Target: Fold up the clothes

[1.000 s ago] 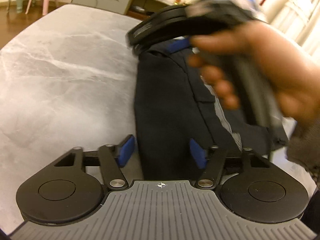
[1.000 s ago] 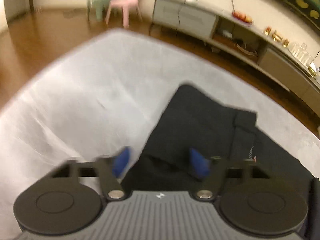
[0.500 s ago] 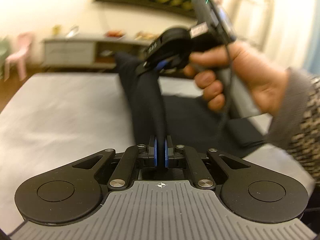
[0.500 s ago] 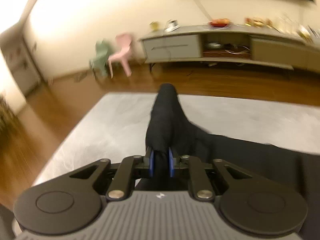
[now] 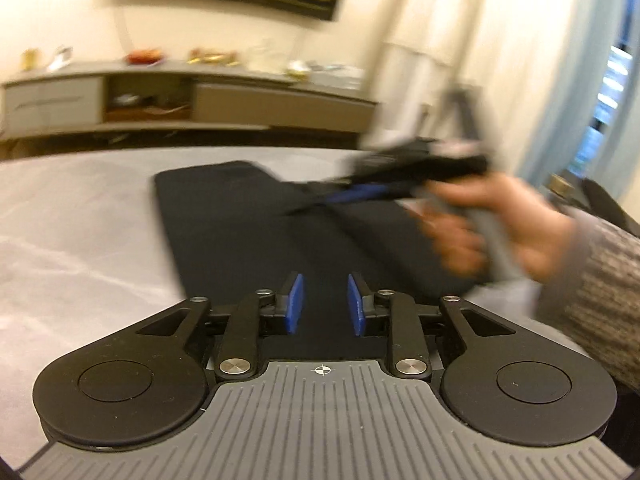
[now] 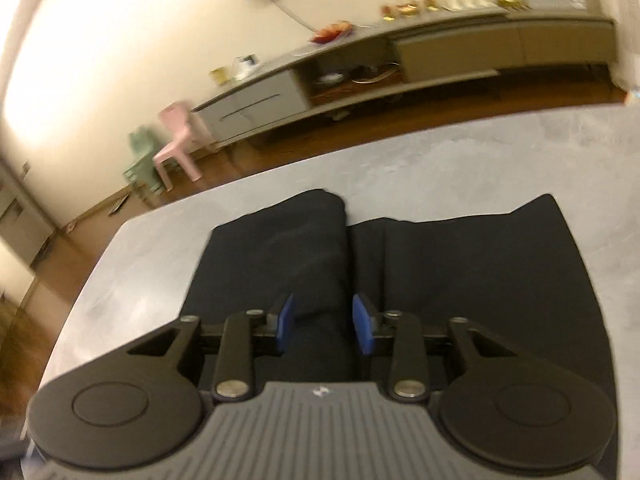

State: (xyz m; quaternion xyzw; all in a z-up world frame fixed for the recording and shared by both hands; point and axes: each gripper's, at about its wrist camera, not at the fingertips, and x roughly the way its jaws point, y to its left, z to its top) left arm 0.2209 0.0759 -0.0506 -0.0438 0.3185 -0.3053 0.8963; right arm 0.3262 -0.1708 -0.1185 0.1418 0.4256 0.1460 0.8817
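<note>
A dark navy garment [image 5: 248, 232] lies flat on the grey marble table [image 5: 80, 232], folded lengthwise. My left gripper [image 5: 323, 307] is open just above its near end, blue pads apart and empty. My right gripper [image 6: 324, 322] is open, jaws apart over a raised fold of the garment [image 6: 304, 248]. In the left wrist view the right gripper [image 5: 360, 194] shows blurred at the right, held by a hand, low over the cloth.
A long grey sideboard [image 6: 360, 72] stands against the far wall beyond the table edge. A pink chair [image 6: 176, 140] and a green chair [image 6: 140, 160] stand on the wooden floor. A pale curtain [image 5: 560, 80] hangs at the right.
Both grippers were shut on the garment and held it lifted half a second ago. Now both have opened and the garment lies flat on the table.
</note>
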